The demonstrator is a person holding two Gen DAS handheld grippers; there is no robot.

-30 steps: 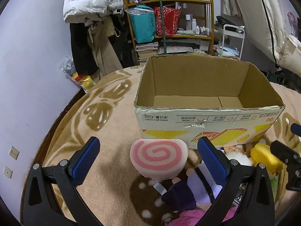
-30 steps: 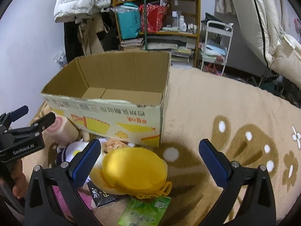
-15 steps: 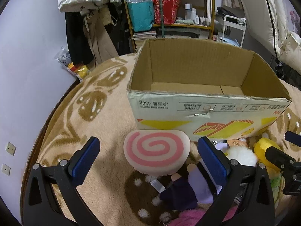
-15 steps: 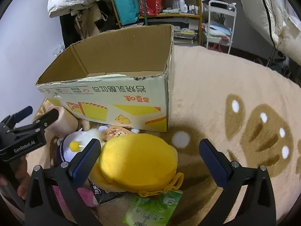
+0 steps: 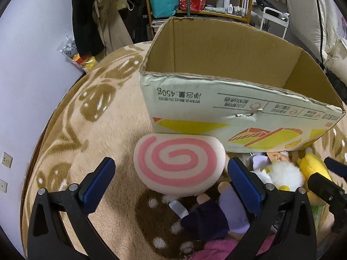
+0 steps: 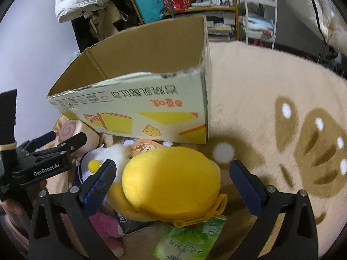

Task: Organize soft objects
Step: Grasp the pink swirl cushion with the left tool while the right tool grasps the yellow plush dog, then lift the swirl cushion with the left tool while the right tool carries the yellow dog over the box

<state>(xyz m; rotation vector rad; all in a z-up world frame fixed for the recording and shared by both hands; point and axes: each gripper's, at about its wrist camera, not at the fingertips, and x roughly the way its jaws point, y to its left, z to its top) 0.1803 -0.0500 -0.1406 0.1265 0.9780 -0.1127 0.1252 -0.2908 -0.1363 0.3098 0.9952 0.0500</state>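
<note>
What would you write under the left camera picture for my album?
Open left gripper around a pink swirl cushion beside a cardboard box.

We've got the left gripper (image 5: 171, 183) spread wide, blue-padded fingers (image 5: 98, 181) flanking the pink-spiral white plush cushion (image 5: 179, 164) without touching it. The cushion rests against the open brown cardboard box (image 5: 216, 117) on the tan patterned fleece rug (image 5: 86, 117). A purple plush doll (image 5: 213, 216) lies just below, a yellow plush toy (image 5: 312, 169) at right.
</note>
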